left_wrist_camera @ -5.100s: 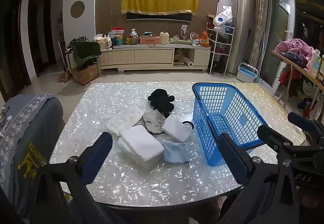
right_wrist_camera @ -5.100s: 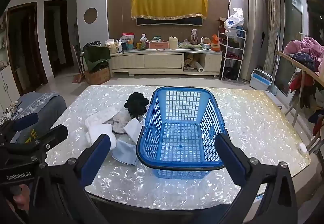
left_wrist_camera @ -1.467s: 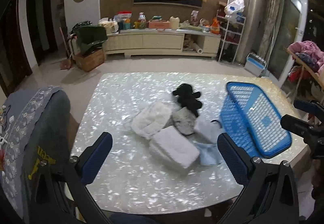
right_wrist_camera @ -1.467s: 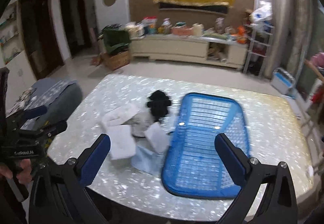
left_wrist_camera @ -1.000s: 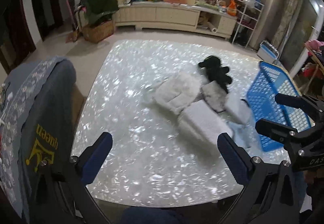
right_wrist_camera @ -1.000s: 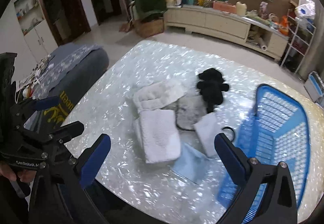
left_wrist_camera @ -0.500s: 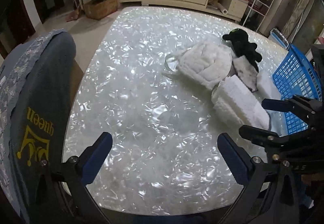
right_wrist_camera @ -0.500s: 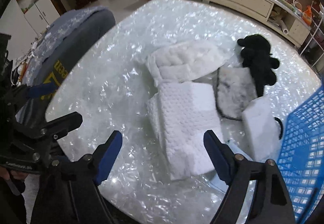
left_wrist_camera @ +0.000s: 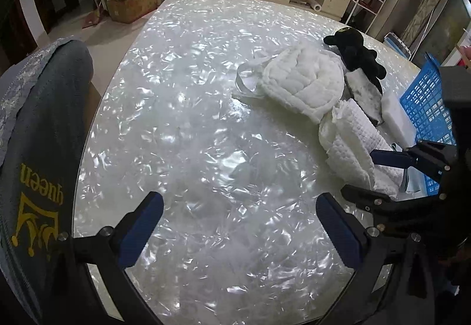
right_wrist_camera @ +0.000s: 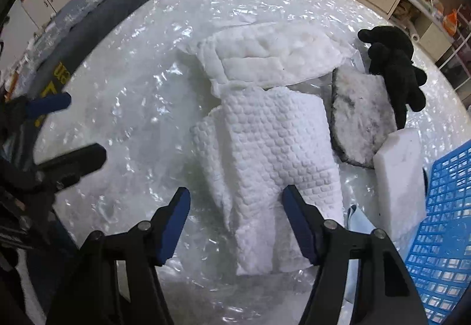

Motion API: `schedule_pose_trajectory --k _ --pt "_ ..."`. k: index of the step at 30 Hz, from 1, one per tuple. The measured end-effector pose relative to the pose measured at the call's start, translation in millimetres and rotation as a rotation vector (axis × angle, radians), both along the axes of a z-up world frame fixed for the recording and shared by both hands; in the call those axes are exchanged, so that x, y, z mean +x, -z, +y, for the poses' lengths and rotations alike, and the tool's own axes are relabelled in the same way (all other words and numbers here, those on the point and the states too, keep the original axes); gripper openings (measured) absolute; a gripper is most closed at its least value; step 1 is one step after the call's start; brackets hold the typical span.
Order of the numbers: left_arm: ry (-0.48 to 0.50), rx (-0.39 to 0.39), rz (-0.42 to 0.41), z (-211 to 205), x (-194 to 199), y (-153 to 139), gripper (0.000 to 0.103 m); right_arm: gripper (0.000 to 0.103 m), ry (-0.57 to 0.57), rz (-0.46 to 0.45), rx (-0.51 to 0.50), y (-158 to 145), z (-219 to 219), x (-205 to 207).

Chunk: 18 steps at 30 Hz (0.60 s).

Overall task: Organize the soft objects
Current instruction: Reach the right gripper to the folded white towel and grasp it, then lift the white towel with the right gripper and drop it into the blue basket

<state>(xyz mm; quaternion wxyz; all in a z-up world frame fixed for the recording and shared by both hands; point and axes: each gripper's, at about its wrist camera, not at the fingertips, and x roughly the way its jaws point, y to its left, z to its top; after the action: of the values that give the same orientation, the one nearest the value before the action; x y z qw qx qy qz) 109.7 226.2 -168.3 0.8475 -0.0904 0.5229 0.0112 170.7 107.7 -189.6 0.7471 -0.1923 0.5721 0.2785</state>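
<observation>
The left claw [left_wrist_camera: 240, 225] hangs wide and empty over bare table [left_wrist_camera: 191, 133], left of the white towel [right_wrist_camera: 273, 160]. The right claw [right_wrist_camera: 237, 201] is closing astride that towel's near end, pads not yet pressing; the blue basket [right_wrist_camera: 441, 222] stands right of the towel.

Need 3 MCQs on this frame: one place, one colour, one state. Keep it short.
1. Where is the waffle-textured white towel?
A. in the basket
B. on the table, ahead of the right gripper
C. on the chair

2. Colour of the basket?
A. red
B. green
C. blue

3. State of the left gripper?
A. open, over bare table
B. shut on the plush toy
C. shut on a towel

Key:
1 B, the towel lies between its closing fingers, not yet pinched.
2 C, blue mesh at the table's edge.
3 A, wide gap, nothing between.
</observation>
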Motion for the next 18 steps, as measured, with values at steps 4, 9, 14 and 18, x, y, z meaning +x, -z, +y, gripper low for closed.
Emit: schedule_pose_trajectory --k 4,9,14,18 --pt "0.001 -0.007 -0.004 2 -3 1 0.103 0.039 -0.006 -0.074 -0.070 5 5 -7" --pt "0.000 -0.017 -0.009 4 -7 -3 0.103 0.025 0.019 -0.103 -0.083 5 0 -10" --pt "0.011 -0.018 -0.036 2 -13 -21 0.103 0.010 0.043 -0.064 -0.013 -9 1 -10" --pt "0.017 -0.031 -0.059 -2 -18 -40 0.103 0.010 0.040 -0.052 0.064 -31 2 -16"
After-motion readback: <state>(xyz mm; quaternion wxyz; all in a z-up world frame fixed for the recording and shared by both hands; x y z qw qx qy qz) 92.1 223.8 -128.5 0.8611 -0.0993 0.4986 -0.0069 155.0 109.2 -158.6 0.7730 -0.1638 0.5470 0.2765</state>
